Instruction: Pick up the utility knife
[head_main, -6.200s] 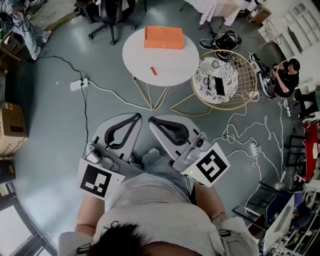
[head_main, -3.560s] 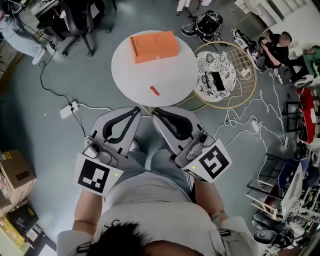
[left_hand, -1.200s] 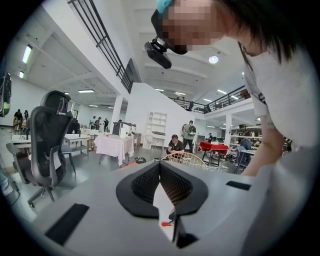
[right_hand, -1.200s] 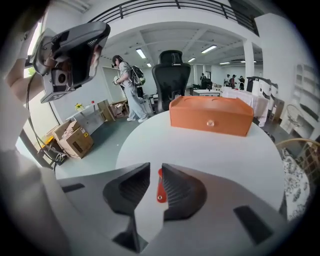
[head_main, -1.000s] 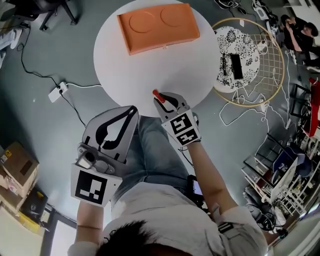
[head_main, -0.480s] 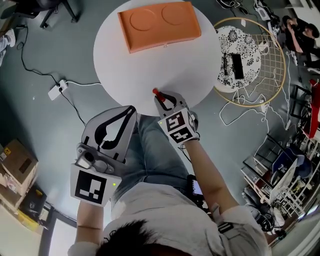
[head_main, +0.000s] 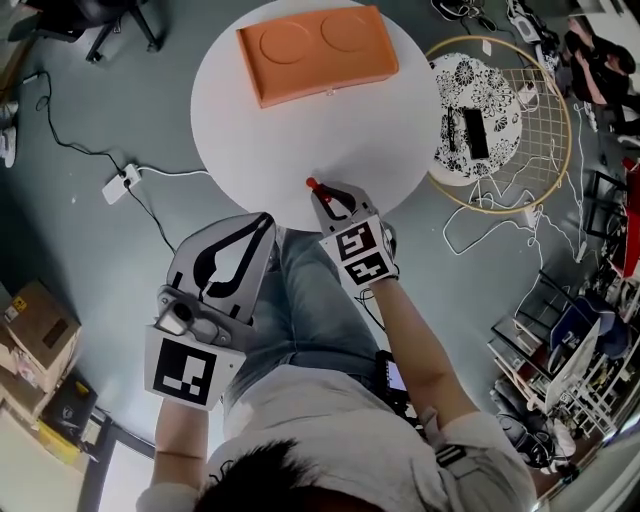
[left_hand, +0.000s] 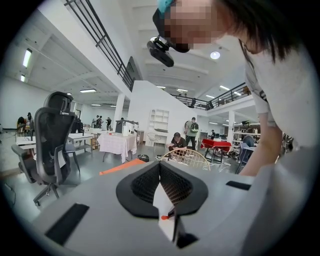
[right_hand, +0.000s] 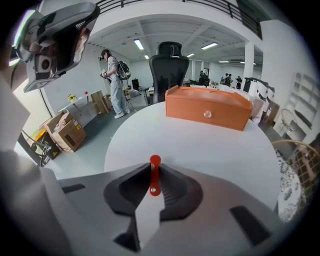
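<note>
The utility knife (head_main: 312, 184) is a slim red tool at the near edge of the round white table (head_main: 300, 130). My right gripper (head_main: 322, 190) is shut on it; in the right gripper view the red handle (right_hand: 154, 161) sticks out forward between the closed jaws (right_hand: 152, 172). Whether it is off the tabletop I cannot tell. My left gripper (head_main: 266, 220) hangs back over the person's lap, short of the table, shut on nothing. In the left gripper view its tips (left_hand: 160, 165) meet, and the red knife (left_hand: 164, 217) shows through the gap below them.
An orange box (head_main: 315, 50) lies at the table's far side, also in the right gripper view (right_hand: 207, 112). A wire-rimmed side table (head_main: 545, 110) with a black device (head_main: 471, 133) stands to the right. A power strip (head_main: 125, 180) and cardboard boxes (head_main: 35, 330) lie on the floor at left.
The person has walked up to the table. My right gripper has reached out from the lap and shut on the knife. Over the last second almost nothing has moved.
</note>
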